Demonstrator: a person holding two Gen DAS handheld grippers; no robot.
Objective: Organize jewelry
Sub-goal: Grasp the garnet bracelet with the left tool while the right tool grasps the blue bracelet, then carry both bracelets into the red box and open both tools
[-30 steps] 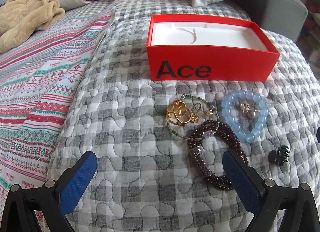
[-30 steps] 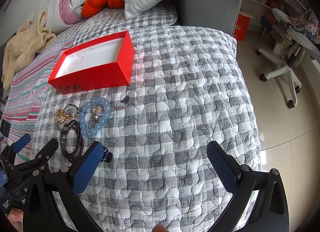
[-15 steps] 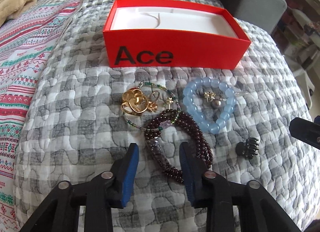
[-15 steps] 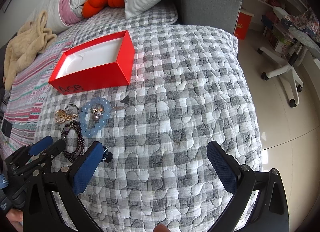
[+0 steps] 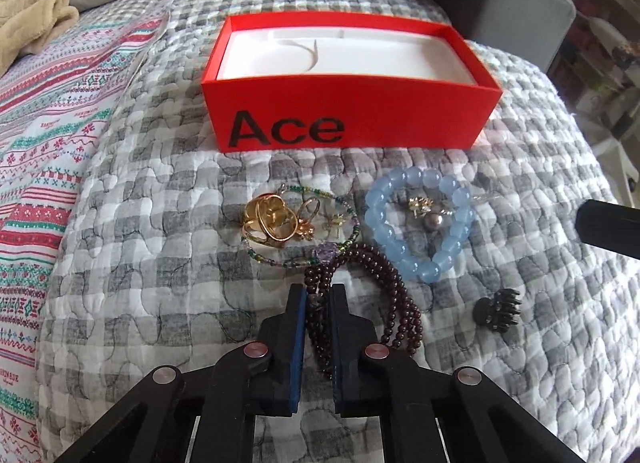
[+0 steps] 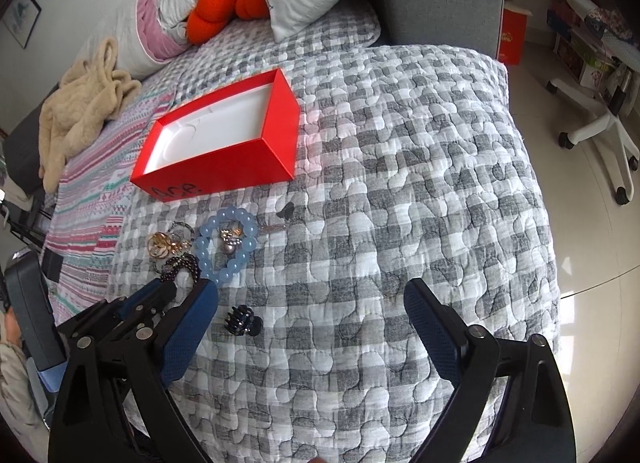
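On the quilted bed [image 5: 160,303], the left claw [image 5: 318,295] is clenched on the dark garnet beads [image 5: 384,279], which lie just in front of the red box [image 5: 352,119] and beside the blue bracelet [image 5: 420,223] and gold rings [image 5: 272,219]. The right claw [image 6: 312,303] hangs wide over bare quilt, its jaws closing on nothing, a black clip [image 6: 242,321] near its left finger.

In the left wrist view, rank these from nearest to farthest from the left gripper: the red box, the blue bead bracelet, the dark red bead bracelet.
1. Dark red bead bracelet: clamped between the left gripper pads.
2. Blue bead bracelet: beyond it, to the right.
3. Red box: farthest, straight ahead at the back, open and empty.
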